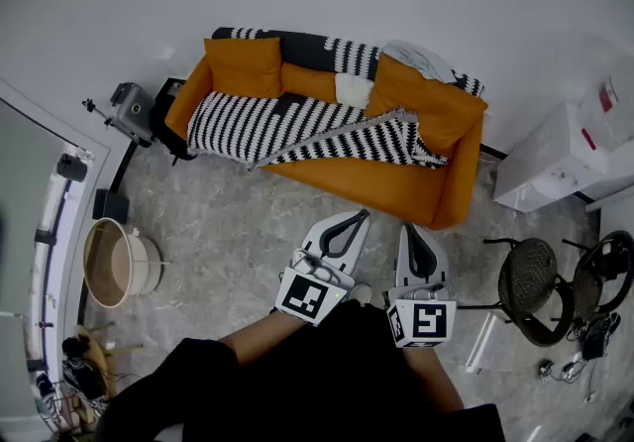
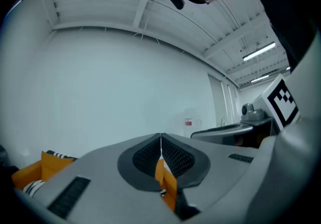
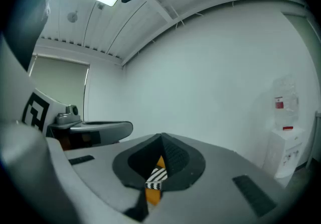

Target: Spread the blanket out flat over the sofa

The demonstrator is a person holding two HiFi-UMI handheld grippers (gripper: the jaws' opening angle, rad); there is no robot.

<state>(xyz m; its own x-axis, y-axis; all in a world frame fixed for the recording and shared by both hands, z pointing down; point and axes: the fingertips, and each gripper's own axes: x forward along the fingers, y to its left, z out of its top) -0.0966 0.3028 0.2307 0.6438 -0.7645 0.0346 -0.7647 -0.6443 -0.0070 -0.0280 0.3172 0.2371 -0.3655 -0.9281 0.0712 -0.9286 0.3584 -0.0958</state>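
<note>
An orange sofa [image 1: 396, 184] stands against the far wall. A black-and-white striped blanket [image 1: 297, 131] lies over its seat, rumpled, with one corner folded across toward the right arm. A second patterned cloth [image 1: 297, 50] hangs on the backrest. Both grippers are held close to the person, over the floor in front of the sofa and apart from the blanket. My left gripper [image 1: 352, 222] [image 2: 161, 140] is shut with nothing in it. My right gripper [image 1: 411, 235] [image 3: 161, 140] is also shut and empty. A sliver of sofa and stripes shows behind each pair of jaws.
Orange cushions [image 1: 243, 66] and a small white cushion [image 1: 352, 90] sit on the sofa. A white cabinet [image 1: 560, 158] stands at the right, black round chairs [image 1: 535, 276] at the lower right, a tan basket [image 1: 119, 262] at the left, and a tripod device [image 1: 134, 108] by the sofa's left end.
</note>
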